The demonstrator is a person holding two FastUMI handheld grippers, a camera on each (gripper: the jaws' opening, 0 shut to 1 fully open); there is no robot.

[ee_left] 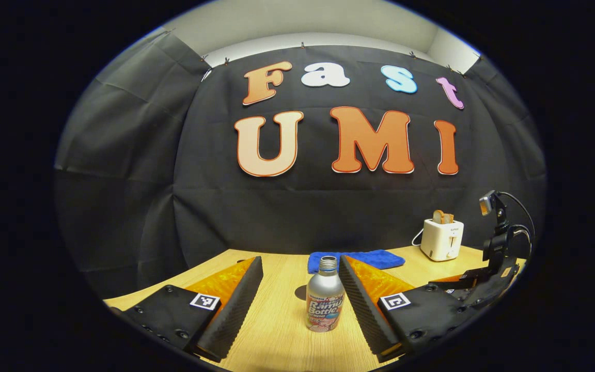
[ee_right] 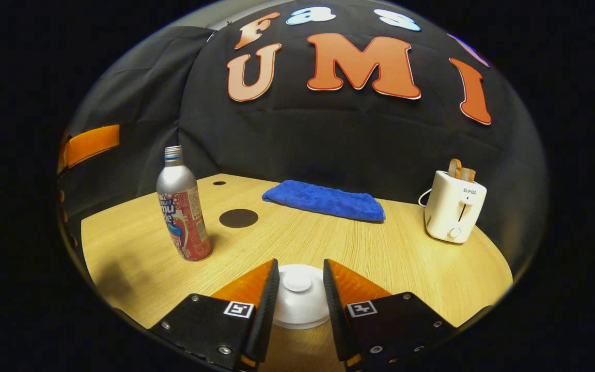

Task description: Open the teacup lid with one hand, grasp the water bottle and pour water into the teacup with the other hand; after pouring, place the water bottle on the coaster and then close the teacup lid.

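Note:
A silver water bottle (ee_left: 325, 297) with a printed label stands upright on the wooden table, between the fingers of my left gripper (ee_left: 300, 262), which is open. Its right finger (ee_left: 364, 305) is close beside the bottle and the left finger stands apart from it. The bottle (ee_right: 183, 206) also stands at the left of the right gripper view. My right gripper (ee_right: 300, 268) is open just over the white teacup lid (ee_right: 299, 305). Its fingers straddle the lid's knob without pressing it. The cup under the lid is hidden. A dark round coaster (ee_right: 238, 218) lies behind the bottle.
A folded blue cloth (ee_right: 326, 200) lies at the back of the table. A white toaster (ee_right: 454, 206) holding bread stands at the back right. In the left gripper view the other gripper (ee_left: 483, 279) with its cable sits low at the right, near the table edge.

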